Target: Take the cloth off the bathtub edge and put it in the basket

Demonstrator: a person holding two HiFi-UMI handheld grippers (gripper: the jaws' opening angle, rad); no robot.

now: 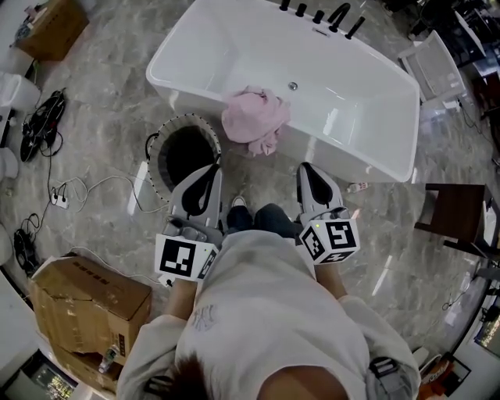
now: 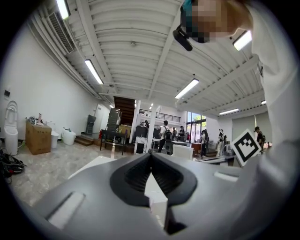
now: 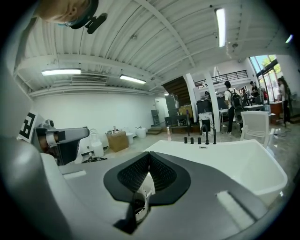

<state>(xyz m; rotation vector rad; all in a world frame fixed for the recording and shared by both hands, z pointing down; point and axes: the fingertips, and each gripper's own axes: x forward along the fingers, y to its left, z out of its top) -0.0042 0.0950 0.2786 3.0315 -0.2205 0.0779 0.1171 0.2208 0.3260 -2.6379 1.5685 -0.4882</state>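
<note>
A pink cloth (image 1: 255, 117) hangs crumpled over the near edge of the white bathtub (image 1: 367, 94). Just left of it on the floor stands a round basket (image 1: 162, 131) with a pale rim and a dark inside. My left gripper (image 1: 212, 169) points at the basket's right rim, jaws together and nothing in them. My right gripper (image 1: 306, 166) is level with it, short of the tub's near wall and right of the cloth, also shut and holding nothing. In the left gripper view the jaws (image 2: 151, 154) meet; in the right gripper view the right gripper (image 3: 149, 153) faces the bathtub (image 3: 234, 164).
Black taps (image 1: 322, 14) line the tub's far rim. A cardboard box (image 1: 82, 301) sits at the near left, another (image 1: 53, 27) far left. Cables and a power strip (image 1: 58, 197) lie left of the basket. A dark stool (image 1: 457, 215) and a white chair (image 1: 433, 66) stand right.
</note>
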